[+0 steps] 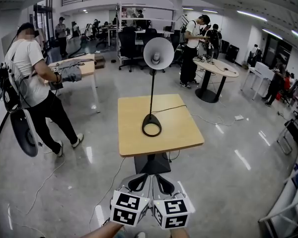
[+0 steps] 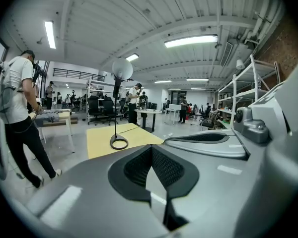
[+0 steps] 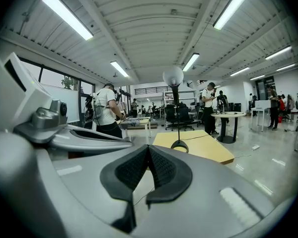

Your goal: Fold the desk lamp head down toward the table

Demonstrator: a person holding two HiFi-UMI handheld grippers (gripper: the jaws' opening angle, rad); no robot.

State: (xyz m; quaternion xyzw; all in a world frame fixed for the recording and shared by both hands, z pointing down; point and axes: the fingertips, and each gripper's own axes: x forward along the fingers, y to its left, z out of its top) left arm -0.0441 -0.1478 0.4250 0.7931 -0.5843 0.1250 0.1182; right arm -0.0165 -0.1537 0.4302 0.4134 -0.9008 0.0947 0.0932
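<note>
- Desk lamp [image 1: 152,90] stands upright near the middle of the table [image 1: 134,138], its ring base [image 1: 152,117] flat on the wood and its round head [image 1: 158,53] high above the table, facing you.
- Your left gripper [image 2: 151,150] and right gripper [image 3: 148,150] are both pressed together with nothing between the pads. They sit side by side, well short of the table's near edge.
- Expect a light lamp: the stem is thin, and the base is a slim ring that will probably slide or tip if you pull on the top alone.
- Pin the base to the table with one gripper, or pinch the stem just above it.
- Take hold with the other gripper on the neck just under the head, not on the wide shade, which looks smooth and likely slips.
- No view shows a hinge, so you cannot tell where it bends. Press down slowly and feel for it.
- Mind the cord [image 1: 176,106] trailing toward the table's far right edge.
</note>
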